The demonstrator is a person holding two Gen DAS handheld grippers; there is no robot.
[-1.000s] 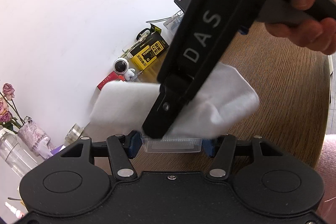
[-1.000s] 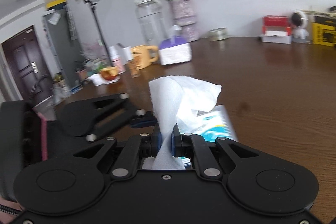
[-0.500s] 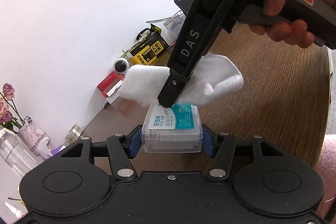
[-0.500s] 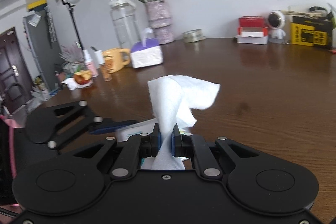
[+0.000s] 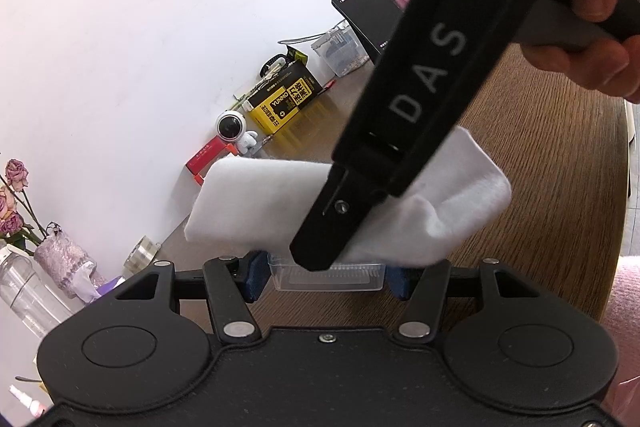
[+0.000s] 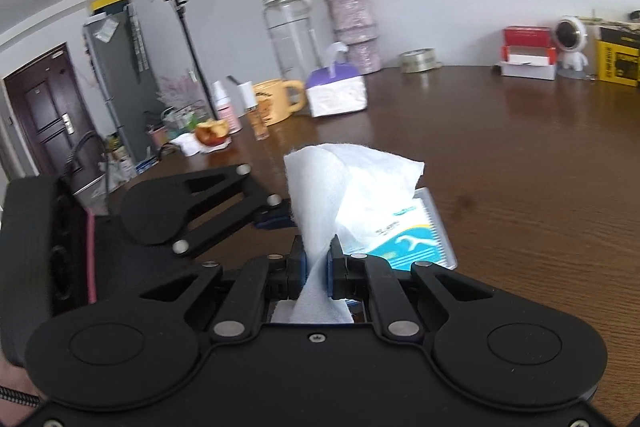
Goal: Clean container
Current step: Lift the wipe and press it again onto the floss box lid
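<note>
My left gripper (image 5: 326, 277) is shut on a small clear plastic container (image 5: 328, 277) with a teal label, held over the brown wooden table (image 5: 540, 147). My right gripper (image 6: 316, 267) is shut on a white cloth (image 6: 340, 187). In the left wrist view the right gripper's black body (image 5: 404, 115) comes down from the upper right and presses the cloth (image 5: 452, 211) over the container's top, hiding most of the lid. In the right wrist view the container (image 6: 412, 239) lies just under the cloth, with the left gripper (image 6: 276, 217) to its left.
Along the wall stand a yellow box (image 5: 284, 99), a small white robot figure (image 5: 234, 129), a red box (image 6: 528, 53), a tape roll (image 6: 418, 61) and a tablet (image 5: 384, 3). A tissue box (image 6: 336, 91), yellow mug (image 6: 276, 101), large jar and flower vase (image 6: 354, 31) stand at the table's far left.
The right gripper with the cloth has come back down over the container, covering the label that was exposed half a second ago. The left gripper still holds the container.
</note>
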